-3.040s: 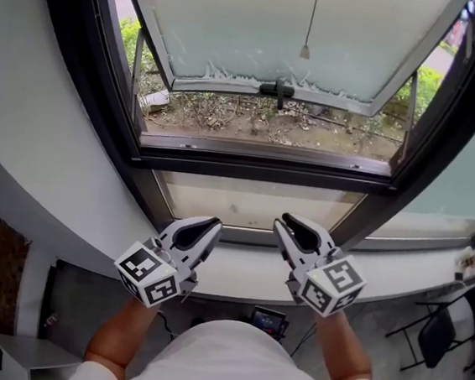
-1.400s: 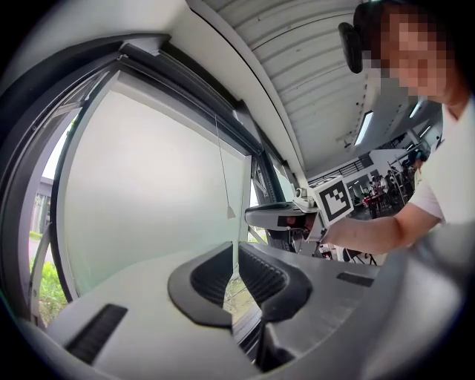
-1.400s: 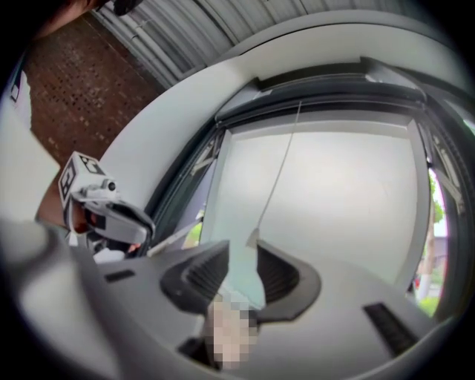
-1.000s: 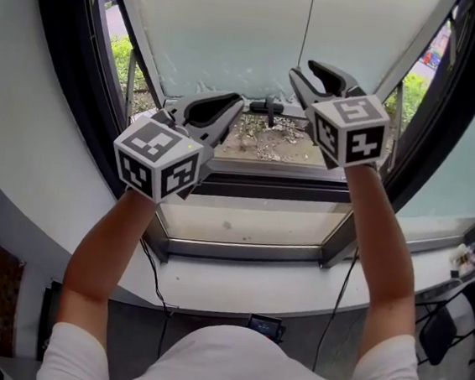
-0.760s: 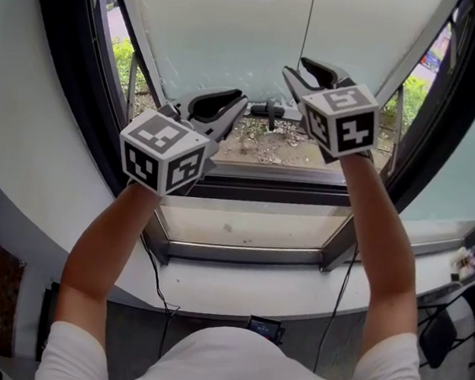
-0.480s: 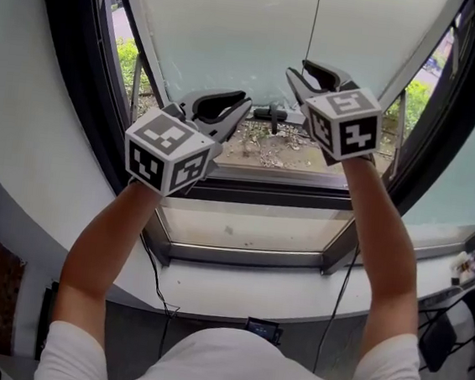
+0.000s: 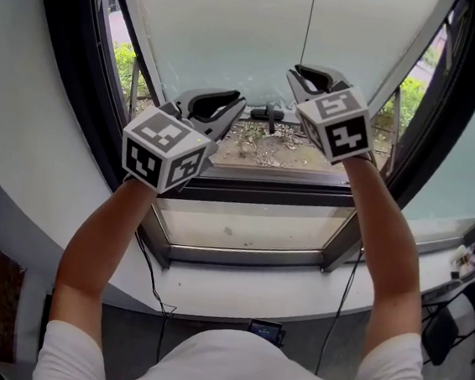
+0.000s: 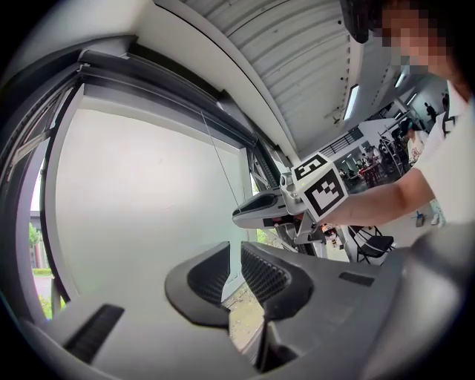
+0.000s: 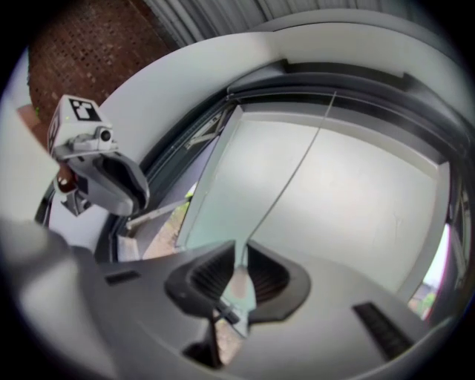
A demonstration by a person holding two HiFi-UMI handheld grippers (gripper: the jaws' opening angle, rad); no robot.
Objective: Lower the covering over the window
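A pale roller blind (image 7: 230,24) covers the upper window, and its bottom edge hangs just above the open sash's handle (image 7: 268,112). A thin pull cord (image 7: 310,20) hangs down the blind's middle. My right gripper (image 7: 311,75) is raised to the cord's lower end. In the right gripper view its jaws have just been closing, and the small pale cord pull (image 9: 239,286) sits pinched between the ribbed pads. My left gripper (image 7: 232,102) is held up beside it at the left, shut with nothing between its pads (image 8: 263,274). The cord (image 8: 219,159) runs past ahead of it.
The dark window frame (image 7: 80,84) encloses the blind on both sides. Below lie the lower sash and a white sill (image 7: 236,286). Bare ground and shrubs (image 7: 263,145) show outside. Folding chairs (image 7: 451,325) stand at the lower right.
Both grippers rose from the sill to the blind's bottom edge. Over the last half second the right jaws narrowed from wide open onto the cord pull. The left gripper barely moved.
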